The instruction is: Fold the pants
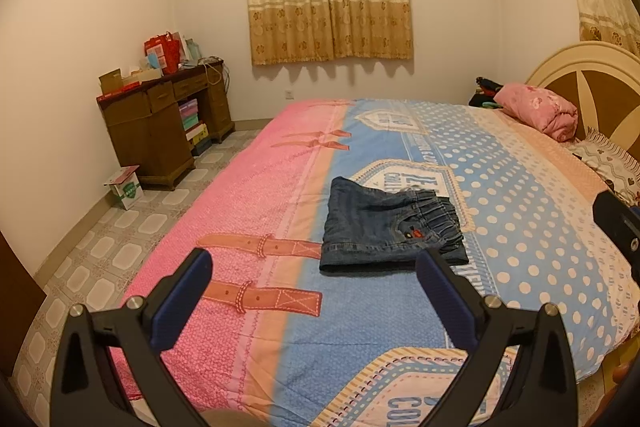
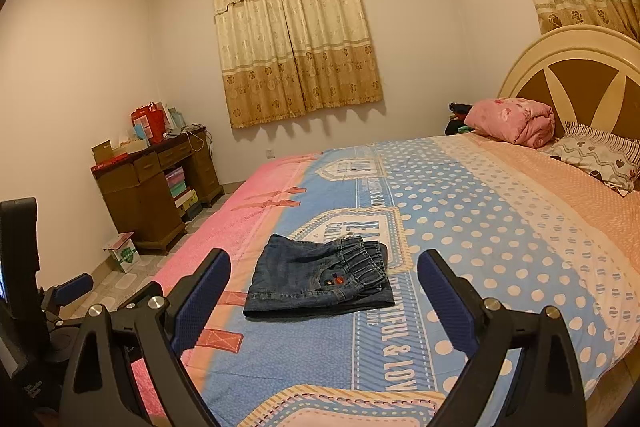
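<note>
Folded jeans lie on the bed, 12 o'clock from both tools. Left gripper and right gripper hover w/ fingers wide apart, holding nothing. Fold looks done, probably; any last tidy-up should press edges flat, not tug.

Bed: folded jeans, pink quilt, pillow.
</note>
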{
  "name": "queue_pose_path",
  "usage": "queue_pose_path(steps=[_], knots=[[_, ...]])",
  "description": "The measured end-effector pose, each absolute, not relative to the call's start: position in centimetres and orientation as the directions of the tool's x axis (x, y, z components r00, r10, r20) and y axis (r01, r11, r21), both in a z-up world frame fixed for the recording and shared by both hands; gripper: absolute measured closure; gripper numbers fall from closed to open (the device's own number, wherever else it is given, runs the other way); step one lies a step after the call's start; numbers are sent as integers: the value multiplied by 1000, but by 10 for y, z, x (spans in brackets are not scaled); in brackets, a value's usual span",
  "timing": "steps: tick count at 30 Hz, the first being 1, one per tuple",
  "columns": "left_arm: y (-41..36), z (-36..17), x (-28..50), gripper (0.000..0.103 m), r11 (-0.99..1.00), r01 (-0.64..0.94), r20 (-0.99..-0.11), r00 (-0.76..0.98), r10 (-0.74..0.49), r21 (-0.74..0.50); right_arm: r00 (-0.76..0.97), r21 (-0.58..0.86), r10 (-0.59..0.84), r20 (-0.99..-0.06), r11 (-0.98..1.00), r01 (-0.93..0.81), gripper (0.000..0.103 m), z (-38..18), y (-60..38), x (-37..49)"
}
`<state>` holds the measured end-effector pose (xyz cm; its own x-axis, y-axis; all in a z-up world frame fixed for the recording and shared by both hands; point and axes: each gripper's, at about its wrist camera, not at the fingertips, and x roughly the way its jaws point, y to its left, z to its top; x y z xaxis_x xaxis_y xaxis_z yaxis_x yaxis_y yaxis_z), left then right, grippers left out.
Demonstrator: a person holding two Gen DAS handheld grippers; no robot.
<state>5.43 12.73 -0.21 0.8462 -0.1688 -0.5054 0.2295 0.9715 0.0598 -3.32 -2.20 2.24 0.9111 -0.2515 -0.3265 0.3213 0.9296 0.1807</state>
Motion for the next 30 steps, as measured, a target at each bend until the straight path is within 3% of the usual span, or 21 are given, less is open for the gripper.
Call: queue_pose_path(steps=[11,19,25,30], knots=[[134,4,56,0,974,218,-493,855,-159,66,910,178,-257,-324,929,326,7,24,-19,-34],[131,8,60,0,978,142,-481,875,-52,153,902,187,-264,-341,921,341,7,22,-18,-31],[134,11,60,0,976,199,-481,866,-135,84,899,192,-265,-347,919,345,7,22,-18,-32],[136,11,62,0,978,194,-487,863,-133,77,898,194,-265,-351,918,347,7,21,-18,-31]])
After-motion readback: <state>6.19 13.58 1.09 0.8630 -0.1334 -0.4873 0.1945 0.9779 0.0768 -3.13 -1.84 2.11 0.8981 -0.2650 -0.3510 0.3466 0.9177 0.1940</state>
